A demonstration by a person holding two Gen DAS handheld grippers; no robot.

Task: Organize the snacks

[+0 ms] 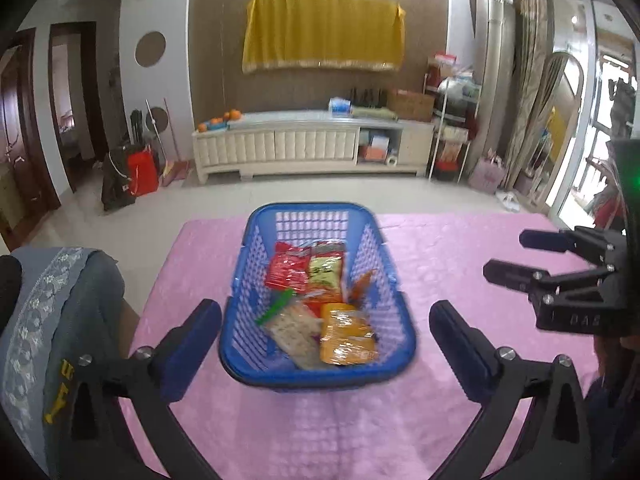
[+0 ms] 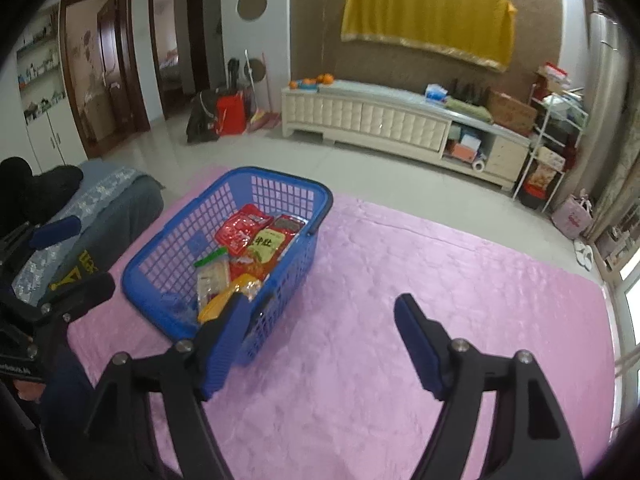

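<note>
A blue plastic basket with latticed walls sits on the worktop, which is covered by a pink quilted cloth; the basket lies toward the left half of that cloth. Inside it the snacks are piled together: a red packet at the far end, a green-and-yellow packet touching its right side, a clear bag of pale crackers with a green clip nearer the camera, and an orange wrapped pack in the near right corner. The left tongs are spread to their widest, with one blue pad on either side of the basket's near end, apart from its walls, and hold nothing. The right tongs stand well open and empty over the bare cloth just right of the basket, their left finger overlapping the basket's near corner in the right wrist view; whether it touches the rim I cannot tell. A grey-blue embroidered cloth lies over something at the worktop's left edge. Beyond the worktop, a cream cabinet stands against the brown wall beneath a yellow drape.
</note>
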